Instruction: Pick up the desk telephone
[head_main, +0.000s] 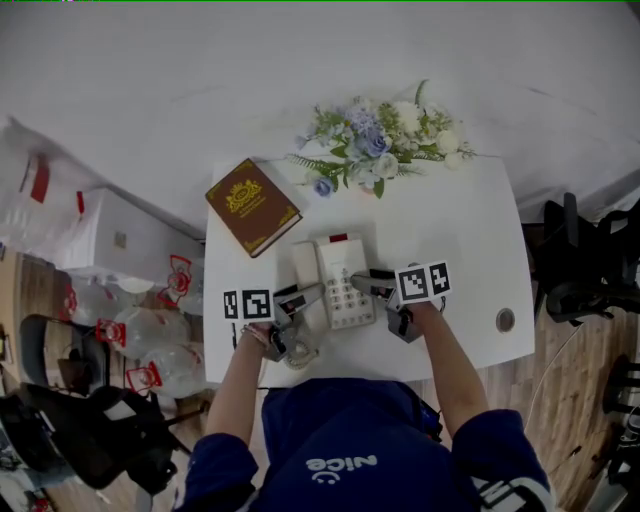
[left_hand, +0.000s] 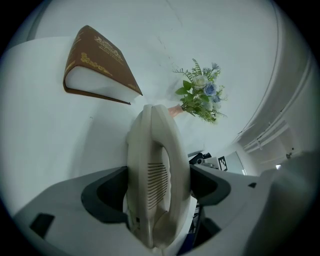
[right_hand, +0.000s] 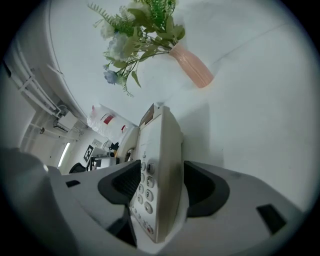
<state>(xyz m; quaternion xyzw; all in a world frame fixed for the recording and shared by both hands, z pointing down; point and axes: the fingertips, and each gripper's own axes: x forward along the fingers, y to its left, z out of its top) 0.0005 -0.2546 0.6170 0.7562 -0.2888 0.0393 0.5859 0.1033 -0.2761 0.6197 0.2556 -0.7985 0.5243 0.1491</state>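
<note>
On the desk (head_main: 470, 230), the telephone (head_main: 340, 280) lies near the front edge — book (head_main: 252, 206) behind it to the left, flowers (head_main: 380, 140) behind to the right, left tool (head_main: 305, 297) and right tool (head_main: 362, 283) flanking it.

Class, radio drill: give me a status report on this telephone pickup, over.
Left gripper open, jaws astride the handset. Right gripper astride the telephone base, grip unclear. Book and flowers behind, not in the way.

Desk telephone (head_main: 335, 265): cream plastic, smooth, faint sheen. Handset (left_hand: 157, 175): same plastic, slotted grille. Book (head_main: 252, 207): brown leather-look cover, gilt stamping, slight shine. Surface (head_main: 450, 220): white, matt, smooth. Vase (right_hand: 192, 65): pink, ribbed, matt. Left tongs (left_hand: 159, 184), right tongs (right_hand: 161, 187): grey matt plastic.
</note>
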